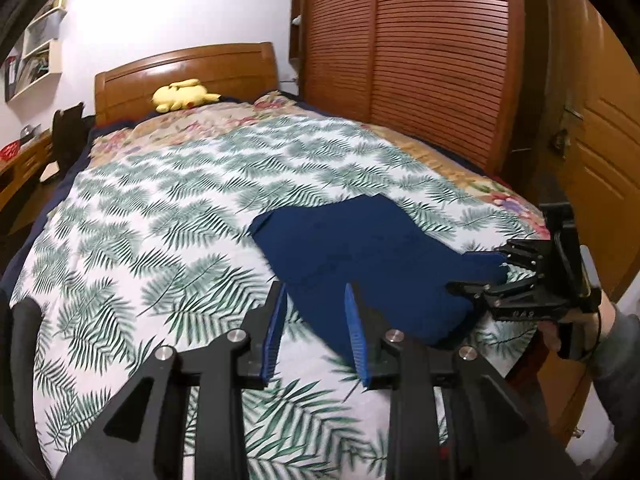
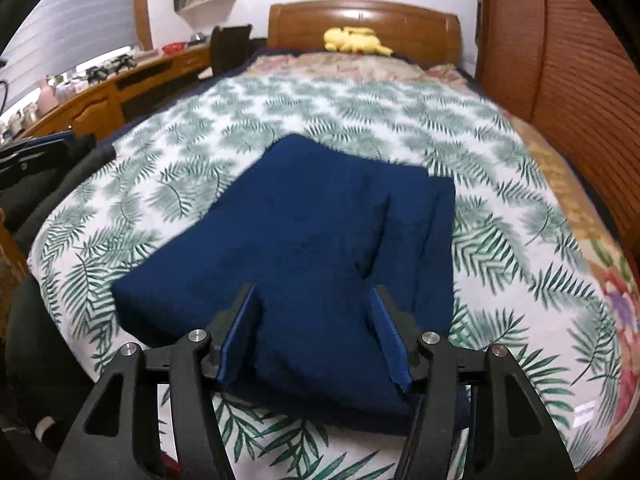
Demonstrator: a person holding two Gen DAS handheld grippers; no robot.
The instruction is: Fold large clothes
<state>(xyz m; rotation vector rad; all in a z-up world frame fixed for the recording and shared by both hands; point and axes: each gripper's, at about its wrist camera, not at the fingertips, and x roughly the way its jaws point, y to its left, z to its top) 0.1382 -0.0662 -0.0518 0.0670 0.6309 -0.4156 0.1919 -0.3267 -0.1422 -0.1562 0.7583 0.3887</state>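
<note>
I have the navy garment [image 2: 304,248] lying near the foot end of the bed [image 1: 160,208], on the fern-print cover, already brought down to a compact, layered slab. In the right wrist view I see one long fold ridge running along its right side and a thick doubled edge facing me, so I judge most of the folding done.

My left gripper [image 1: 316,332] hovers just off the garment's left near corner; its jaws stand apart with nothing between the blue pads, only bedcover and a sliver of navy cloth beyond them. My right gripper [image 2: 316,336] sits low over the near edge of the garment, jaws spread wide with the cloth under and between them, but the pads do not press on it, so I read it as open and holding nothing. In the left wrist view that same gripper reaches in from the right at the garment's far corner.

What is left, as I judge it, is at most one more fold or a tidy-up: the right strip sticks out a little past the main block, and the outline is not quite square. I cannot tell which kind of garment it is.
</note>
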